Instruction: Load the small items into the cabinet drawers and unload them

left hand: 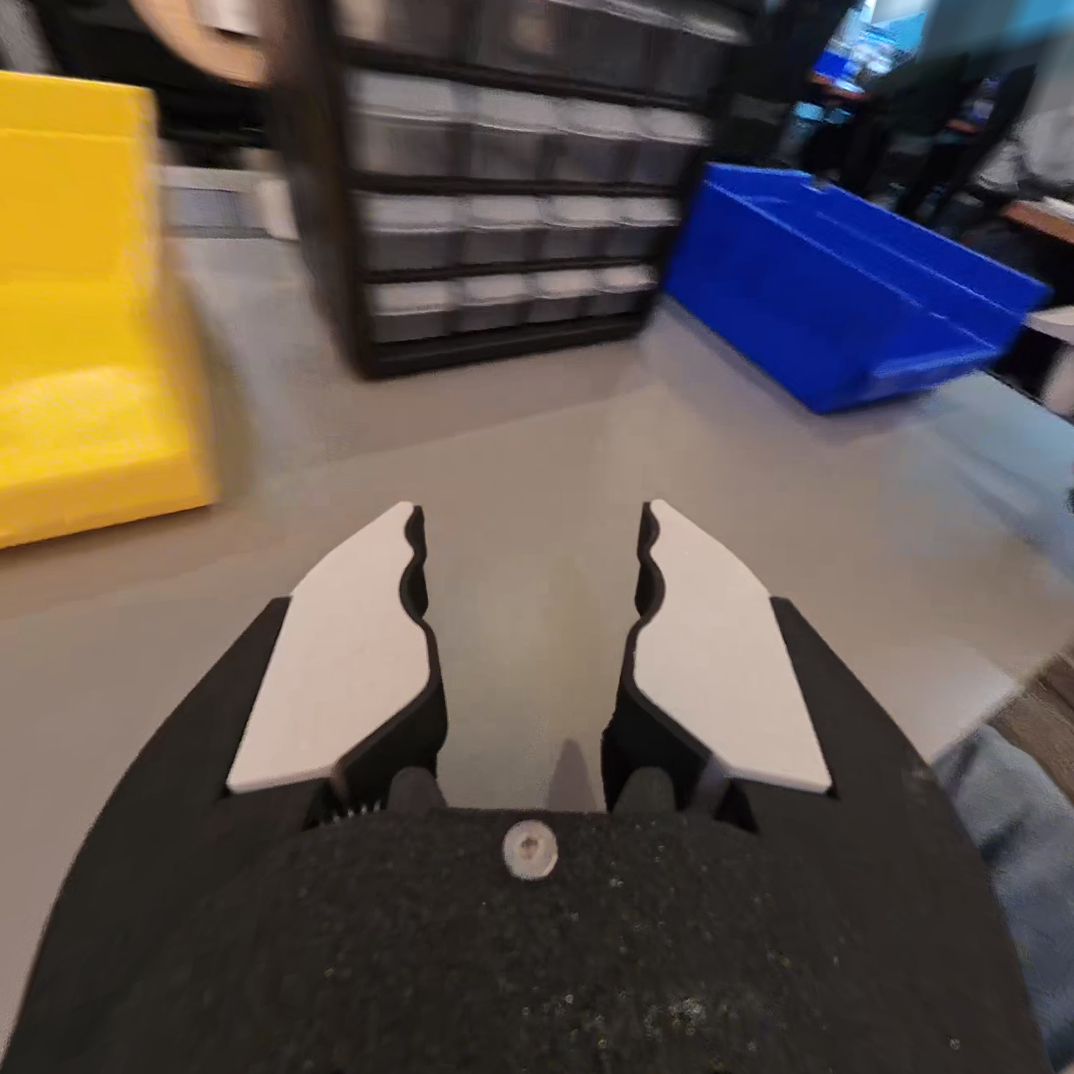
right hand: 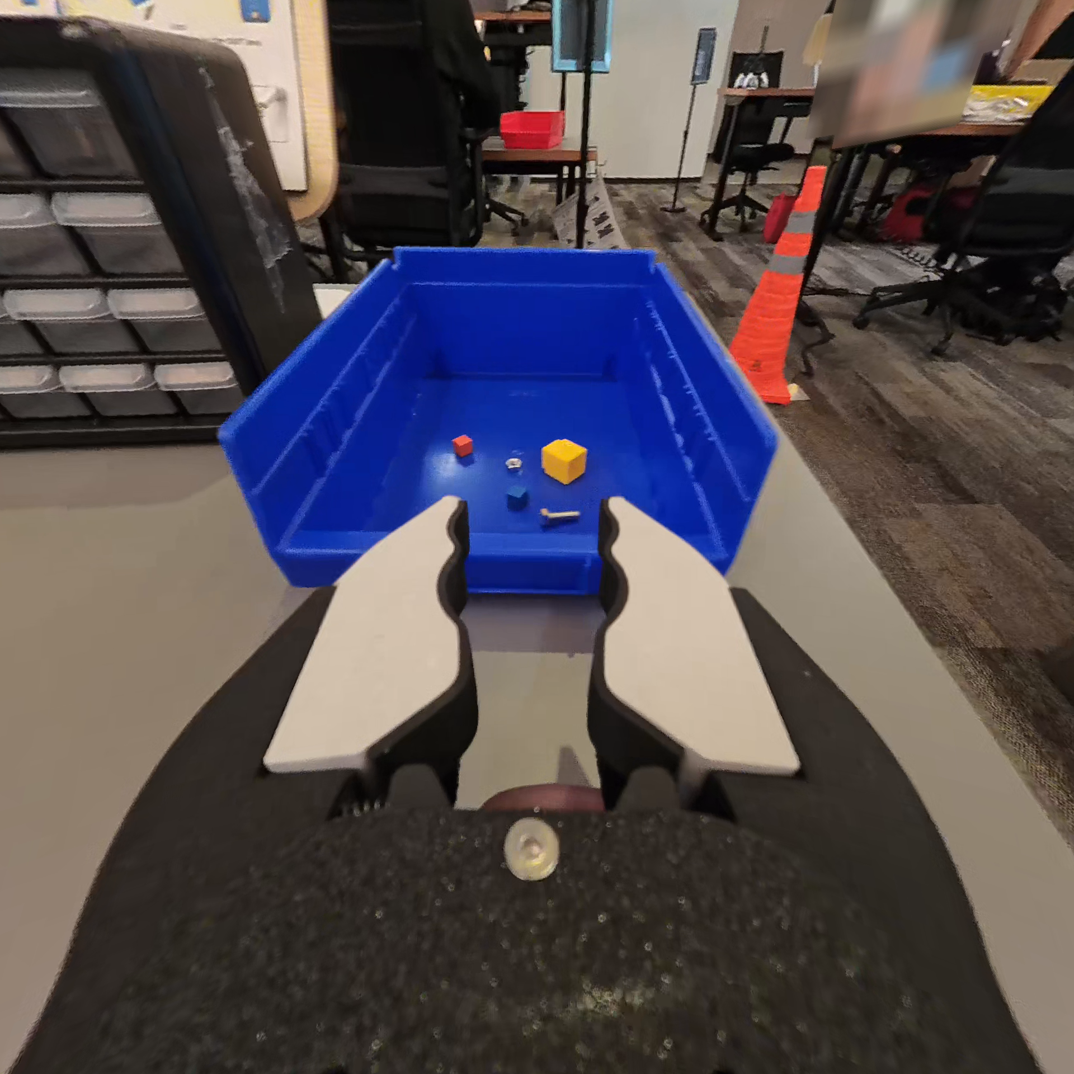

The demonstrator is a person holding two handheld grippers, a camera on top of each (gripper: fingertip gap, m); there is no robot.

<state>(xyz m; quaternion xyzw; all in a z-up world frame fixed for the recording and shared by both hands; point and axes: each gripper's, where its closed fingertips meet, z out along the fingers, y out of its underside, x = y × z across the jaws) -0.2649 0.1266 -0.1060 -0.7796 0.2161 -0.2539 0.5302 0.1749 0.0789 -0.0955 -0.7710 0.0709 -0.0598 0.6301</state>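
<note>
A black drawer cabinet (left hand: 500, 221) with rows of shut clear drawers stands at the back of the grey table; it also shows at the left of the right wrist view (right hand: 116, 279). My left gripper (left hand: 532, 511) is open and empty, above the table in front of the cabinet. The left wrist view is blurred. A blue bin (right hand: 348, 407) holds a yellow cube (right hand: 562, 460), a red cube (right hand: 462, 445), a small blue cube (right hand: 516, 497), a bolt (right hand: 559, 515) and a nut (right hand: 514, 463). My right gripper (right hand: 532, 505) is open and empty, just before the bin's front edge.
A yellow bin (left hand: 87, 325) stands left of the cabinet, and the blue bin (left hand: 842, 290) right of it. The table's right edge runs beside the blue bin. An orange cone (right hand: 779, 302), office chairs and desks stand on the floor beyond. Left tips to right tips: about 45 centimetres. To the black drawer cabinet (left hand: 500, 221): left tips about 20 centimetres, right tips about 35 centimetres.
</note>
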